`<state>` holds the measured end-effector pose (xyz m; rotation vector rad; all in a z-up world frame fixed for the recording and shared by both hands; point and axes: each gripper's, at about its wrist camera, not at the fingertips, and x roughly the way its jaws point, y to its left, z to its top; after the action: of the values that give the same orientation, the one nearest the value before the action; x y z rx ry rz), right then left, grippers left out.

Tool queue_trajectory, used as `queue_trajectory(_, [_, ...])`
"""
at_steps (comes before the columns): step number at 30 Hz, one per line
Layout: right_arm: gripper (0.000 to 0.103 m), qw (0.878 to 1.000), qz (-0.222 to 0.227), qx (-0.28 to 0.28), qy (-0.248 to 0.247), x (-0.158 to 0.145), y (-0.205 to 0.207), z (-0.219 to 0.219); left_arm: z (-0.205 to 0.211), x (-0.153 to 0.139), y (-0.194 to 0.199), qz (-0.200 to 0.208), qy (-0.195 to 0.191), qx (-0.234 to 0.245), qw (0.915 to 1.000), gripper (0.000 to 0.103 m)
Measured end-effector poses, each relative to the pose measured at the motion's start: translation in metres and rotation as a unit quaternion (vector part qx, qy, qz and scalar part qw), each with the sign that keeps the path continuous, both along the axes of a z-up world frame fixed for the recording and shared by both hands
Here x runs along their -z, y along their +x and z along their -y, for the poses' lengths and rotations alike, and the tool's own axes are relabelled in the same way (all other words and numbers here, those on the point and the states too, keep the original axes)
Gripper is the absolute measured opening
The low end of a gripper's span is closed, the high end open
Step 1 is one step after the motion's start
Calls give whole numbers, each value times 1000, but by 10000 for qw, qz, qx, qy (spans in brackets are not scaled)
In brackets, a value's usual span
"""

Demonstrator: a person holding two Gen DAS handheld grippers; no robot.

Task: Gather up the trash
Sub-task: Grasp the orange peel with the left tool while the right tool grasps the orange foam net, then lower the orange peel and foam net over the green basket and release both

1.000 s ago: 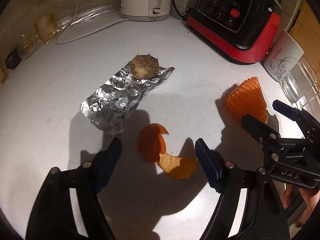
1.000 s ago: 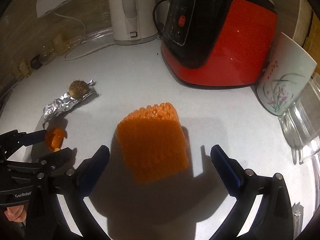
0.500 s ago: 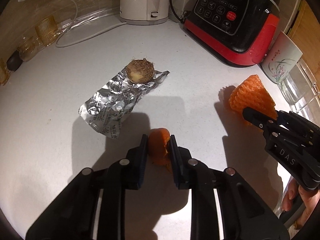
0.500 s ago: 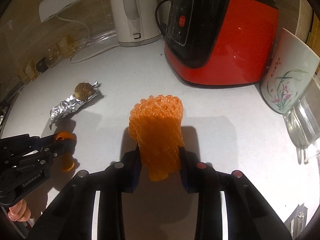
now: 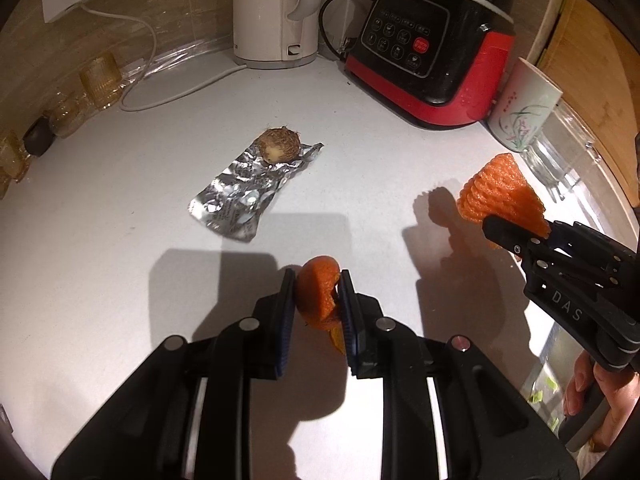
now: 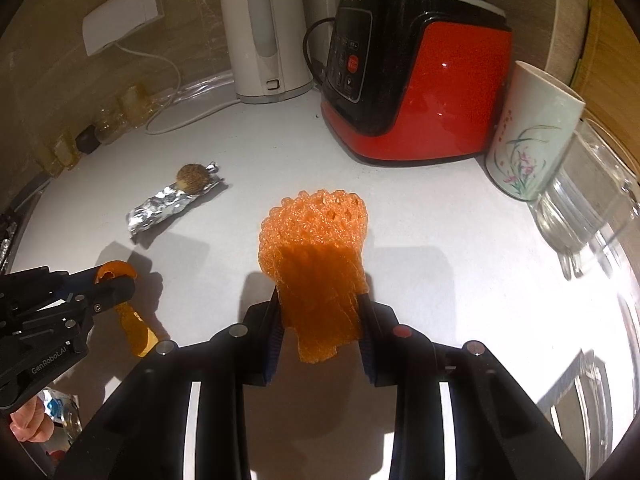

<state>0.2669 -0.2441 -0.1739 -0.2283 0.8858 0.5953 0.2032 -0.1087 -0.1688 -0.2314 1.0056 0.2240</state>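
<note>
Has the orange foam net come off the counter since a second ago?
Yes. The orange foam net, clamped in the right gripper, now hangs lifted and squeezed narrow, closer to the red cooker in the right wrist view.

White countertop [image 5: 120, 280] carries a foil wrapper [image 5: 244, 196], kettle [image 5: 276, 12], blender [image 5: 432, 64] and mug [image 5: 520, 108].

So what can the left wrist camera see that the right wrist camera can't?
Only the left wrist view shows the wooden board at far right and green scraps near the hand.

Only the right wrist view shows the red side panel of the red and black cooker.

Both show the left gripper shut on curled orange peel, the right gripper shut on orange foam netting, and the crinkled silver foil wrapper.
</note>
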Motion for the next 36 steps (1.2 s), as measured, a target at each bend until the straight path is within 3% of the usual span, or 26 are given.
queue_trajectory(8, [32,9998,67,148,108,-23,-89,1,-1,-15,-73,38,21,325,9995,21])
queue_trajectory(16, [32,9988,80,454,183,-34,-208,-7,-7,-24,-169,71,56,913,9958,21])
queue_trajectory(28, [33,9941,-91,902,592,-28,-380,-25,-31,-30,-314,168,308,1477,9884,21])
queue_trajectory(36, [34,9925,-326,992,636,-9,-446,-38,-47,-17,-377,78,423,1720,9842,21])
